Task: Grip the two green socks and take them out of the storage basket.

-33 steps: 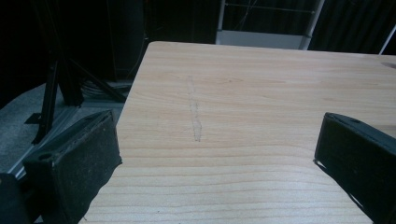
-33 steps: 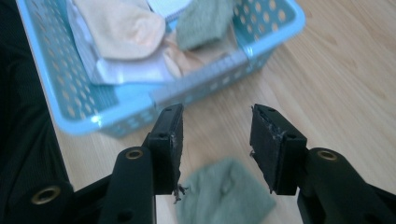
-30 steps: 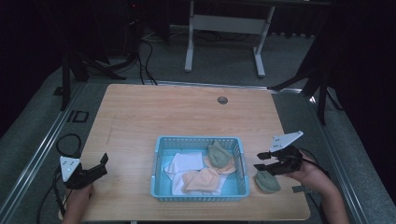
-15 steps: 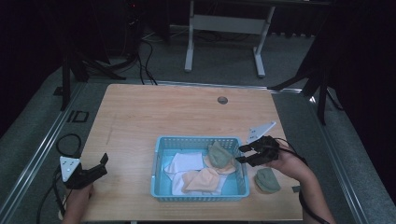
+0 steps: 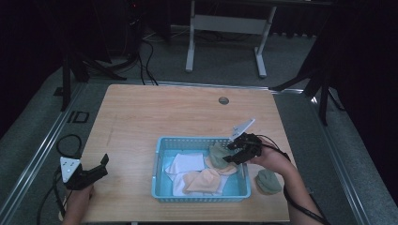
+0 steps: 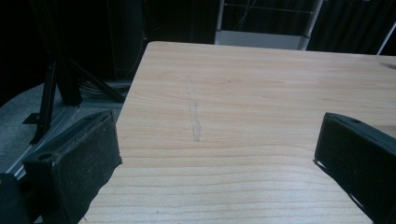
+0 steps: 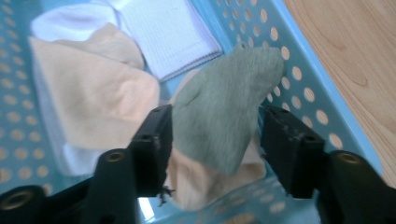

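Looking down from the high view, a wooden table (image 5: pixel 141 122) has a blue basket (image 5: pixel 159 161) near its front edge, a bit toward the right side. Soft cloths lie in the basket: a white cloth (image 5: pixel 180 165), a peach cloth (image 5: pixel 202 180) and a green cloth (image 5: pixel 217 155) by the right wall. Another green cloth (image 5: pixel 268 180) lies on the table just outside the basket, near the front right corner. The right gripper (image 5: pixel 233 153) is held over the right part of the basket, above the green cloth there. The left gripper (image 5: pixel 101 165) is at the front left corner of the table, well apart from the basket. A small round hole (image 5: pixel 224 100) sits near the back edge.

From the left gripper view, the left gripper (image 6: pixel 215 144) has its two black jaws wide apart. Nothing is between them, just the bare table (image 6: pixel 243 93) with a thin grey mark on the wood.

From the right gripper view, the right gripper (image 7: pixel 215 135) points down into the basket (image 7: pixel 303 88). Its jaws are open, one on each side of the green cloth (image 7: pixel 224 112). They stand just beside the cloth and do not squeeze it. The green cloth rests against the basket wall with the holes, on top of the peach cloth (image 7: pixel 93 98). The white cloth (image 7: pixel 159 28) lies farther in.
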